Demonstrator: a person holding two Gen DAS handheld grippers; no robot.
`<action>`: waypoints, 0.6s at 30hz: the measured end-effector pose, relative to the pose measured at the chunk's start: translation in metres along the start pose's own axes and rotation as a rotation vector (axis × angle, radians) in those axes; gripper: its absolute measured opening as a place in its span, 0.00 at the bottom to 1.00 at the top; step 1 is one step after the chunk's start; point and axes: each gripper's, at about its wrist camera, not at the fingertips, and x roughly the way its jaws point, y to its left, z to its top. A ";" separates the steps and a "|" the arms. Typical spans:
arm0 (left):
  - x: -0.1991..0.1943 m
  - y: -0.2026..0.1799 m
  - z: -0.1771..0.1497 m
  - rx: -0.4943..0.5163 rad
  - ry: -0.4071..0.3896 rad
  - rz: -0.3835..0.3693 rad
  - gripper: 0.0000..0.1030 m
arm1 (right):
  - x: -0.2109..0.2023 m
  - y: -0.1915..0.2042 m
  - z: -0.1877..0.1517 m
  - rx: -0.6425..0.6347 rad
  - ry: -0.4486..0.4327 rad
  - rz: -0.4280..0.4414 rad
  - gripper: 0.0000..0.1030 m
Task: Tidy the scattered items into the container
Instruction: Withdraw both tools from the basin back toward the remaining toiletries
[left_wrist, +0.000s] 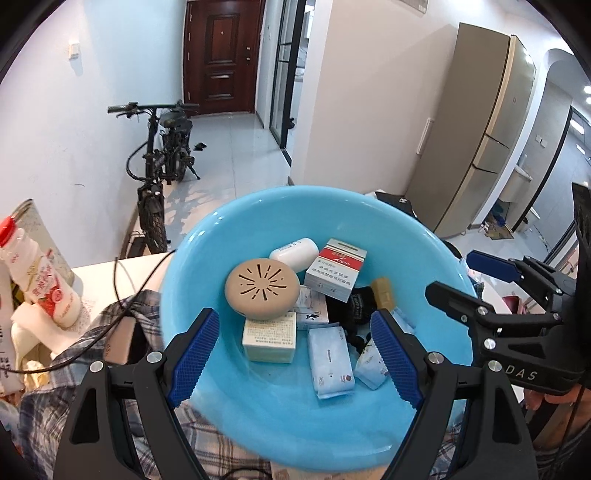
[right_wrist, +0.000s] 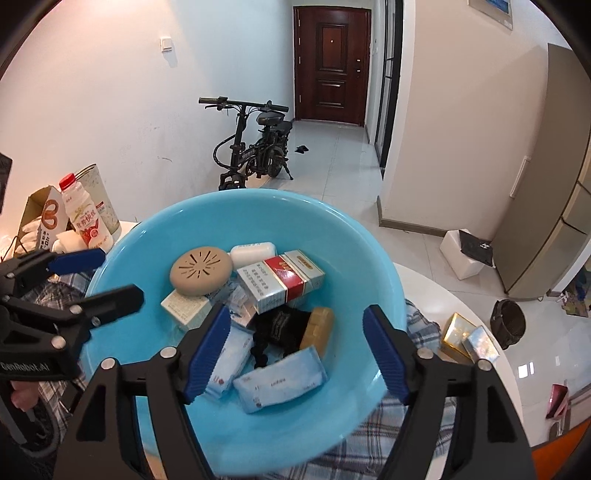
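Left wrist view looks down between my left jaws (left_wrist: 297, 354), which stand wide with nothing between the blue pads; they hang over the near side of the blue basin (left_wrist: 207, 236). That basin sits on a plaid cloth (left_wrist: 110, 325) spread over the white tabletop (left_wrist: 96, 269). Inside it lie a round tan vented disc (left_wrist: 262, 288), a white soap-like bar (left_wrist: 293, 252), a red-and-white cigarette pack (left_wrist: 336, 269), a pale green box (left_wrist: 269, 336), two blue tissue packs, one of them (left_wrist: 330, 363) near the middle, a black bundle (left_wrist: 356, 306) and a tan block (left_wrist: 384, 291). My right jaws (right_wrist: 295, 350) are also apart and empty, with no pad pressing on anything, hovering above the same basin near a tissue pack (right_wrist: 280, 380). A red-capped milk bottle (left_wrist: 40, 273) stands on the tabletop to the left of the basin, well apart from it. Seen from the right wrist, two shiny gold and silver boxes (right_wrist: 467, 339) rest on the tabletop outside the basin to its right. Farther off, a black bicycle (right_wrist: 251, 147) stands on the tiled floor before a dark wooden door (right_wrist: 330, 66).
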 end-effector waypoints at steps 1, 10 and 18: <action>-0.004 0.000 0.000 0.002 -0.006 0.004 0.83 | -0.004 0.001 -0.002 -0.004 -0.001 0.001 0.72; -0.041 -0.006 -0.012 0.015 -0.034 0.000 0.84 | -0.027 0.014 -0.018 -0.021 -0.007 0.005 0.75; -0.051 -0.008 -0.032 0.018 -0.013 0.007 0.84 | -0.044 0.022 -0.033 -0.042 -0.002 -0.008 0.75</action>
